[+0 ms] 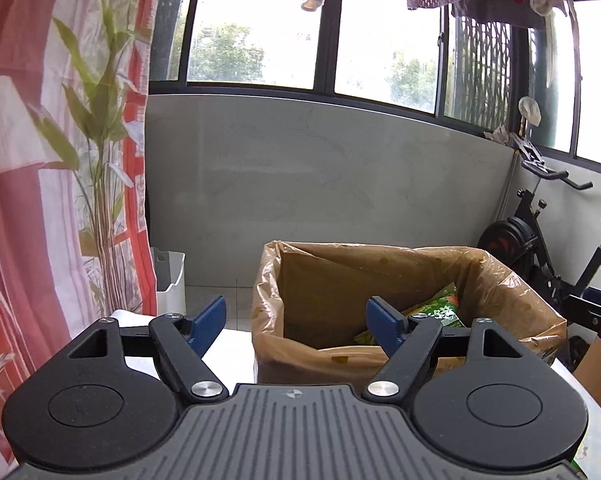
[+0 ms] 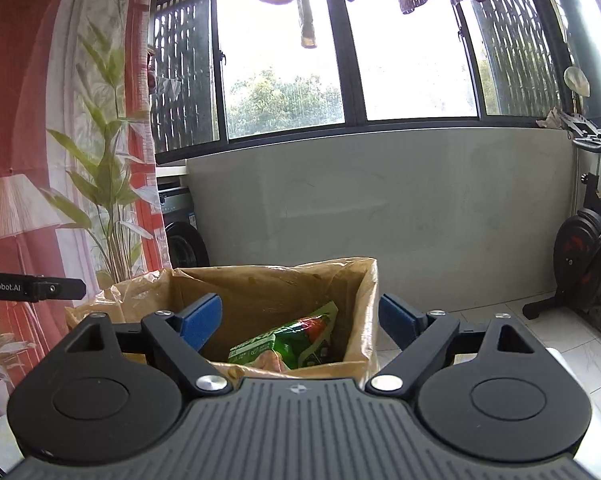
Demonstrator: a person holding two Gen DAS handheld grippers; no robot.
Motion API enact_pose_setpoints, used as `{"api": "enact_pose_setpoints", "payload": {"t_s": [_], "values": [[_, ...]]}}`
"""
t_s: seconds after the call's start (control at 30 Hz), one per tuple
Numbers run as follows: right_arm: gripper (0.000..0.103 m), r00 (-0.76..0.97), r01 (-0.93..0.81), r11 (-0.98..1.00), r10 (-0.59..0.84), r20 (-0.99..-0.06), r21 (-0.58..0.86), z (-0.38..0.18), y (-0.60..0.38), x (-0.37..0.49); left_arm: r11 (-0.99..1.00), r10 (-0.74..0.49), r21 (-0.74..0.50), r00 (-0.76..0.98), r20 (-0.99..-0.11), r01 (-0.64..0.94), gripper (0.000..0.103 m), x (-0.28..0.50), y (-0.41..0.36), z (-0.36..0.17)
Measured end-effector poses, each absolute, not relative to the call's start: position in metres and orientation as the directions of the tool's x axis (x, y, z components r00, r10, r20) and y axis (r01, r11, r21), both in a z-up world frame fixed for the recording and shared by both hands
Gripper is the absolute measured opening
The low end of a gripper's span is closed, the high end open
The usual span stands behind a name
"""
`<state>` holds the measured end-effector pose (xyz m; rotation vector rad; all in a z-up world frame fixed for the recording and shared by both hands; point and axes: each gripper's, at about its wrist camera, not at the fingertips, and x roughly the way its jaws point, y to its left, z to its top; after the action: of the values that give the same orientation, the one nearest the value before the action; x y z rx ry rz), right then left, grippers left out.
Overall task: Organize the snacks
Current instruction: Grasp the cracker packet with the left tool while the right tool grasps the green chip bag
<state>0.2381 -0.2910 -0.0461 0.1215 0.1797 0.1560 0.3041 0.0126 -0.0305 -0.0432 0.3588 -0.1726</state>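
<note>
Two hand-held grippers, both spread wide with nothing between the blue ribbed pads: left hand-held gripper aimed at the near left corner of the lined box, right hand-held gripper poised over its open mouth. Inside, leaning against the far right corner, one green snack bag, glossy crinkled foil with red and white print, seen from the left wrist view only as a green edge behind the right pad. Box square and upright, cardboard brown, draped in a thin translucent tan plastic liner puckered over the rim. Standing on a white counter, smooth and pale. Beyond, a grey wall, dark-framed windows, hanging laundry, an exercise bike, a printed curtain on the left. No other snacks visible from either camera, so next pick-up unclear. Likely trouble: a pad catching the loose liner on withdrawal and dragging it off the rim, or tipping the light box; slippery foil sliding from a shallow pinch; the left tool's black tip, visible at the right camera's left edge, bumping its partner above the narrow opening.
</note>
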Motion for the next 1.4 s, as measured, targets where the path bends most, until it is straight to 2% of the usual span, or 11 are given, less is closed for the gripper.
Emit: {"api": "enact_pose_setpoints", "payload": {"t_s": [0.17, 0.43, 0.6, 0.8, 1.0, 1.17, 1.27, 1.4], "values": [[0.088, 0.968, -0.129, 0.986, 0.149, -0.201, 0.107, -0.066, -0.303, 0.213, 0.985, -0.167, -0.094, 0.917, -0.361, 0.143, 0.079, 0.285, 0.027, -0.048], [0.088, 0.932, -0.028, 0.992, 0.070, -0.356, 0.120, -0.131, -0.309, 0.197, 0.986, -0.162, -0.105, 0.895, -0.415, 0.130, 0.079, 0.269, 0.034, -0.082], [0.092, 0.896, 0.017, 0.987, 0.055, -0.441, 0.158, -0.159, -0.316, 0.194, 0.987, -0.162, -0.092, 0.880, -0.446, 0.135, 0.079, 0.264, 0.036, -0.098], [0.092, 0.878, 0.075, 0.974, 0.037, -0.477, 0.214, -0.179, -0.326, 0.187, 0.985, -0.168, -0.105, 0.866, -0.472, 0.134, 0.079, 0.264, 0.038, -0.107], [0.092, 0.862, 0.089, 0.938, 0.096, -0.498, 0.336, -0.189, -0.332, 0.183, 0.985, -0.174, -0.102, 0.858, -0.484, 0.143, 0.079, 0.259, 0.034, -0.115], [0.092, 0.854, 0.083, 0.922, 0.129, -0.504, 0.377, -0.194, -0.328, 0.183, 0.985, -0.172, -0.096, 0.846, -0.505, 0.143, 0.079, 0.255, 0.035, -0.123], [0.076, 0.863, 0.062, 0.923, 0.142, -0.485, 0.381, -0.193, -0.320, 0.177, 0.986, -0.167, -0.093, 0.841, -0.515, 0.139, 0.079, 0.250, 0.038, -0.128], [0.070, 0.888, 0.055, 0.936, 0.112, -0.445, 0.347, -0.194, -0.301, 0.160, 0.990, -0.142, -0.088, 0.829, -0.540, 0.112, 0.079, 0.243, 0.049, -0.139]]}}
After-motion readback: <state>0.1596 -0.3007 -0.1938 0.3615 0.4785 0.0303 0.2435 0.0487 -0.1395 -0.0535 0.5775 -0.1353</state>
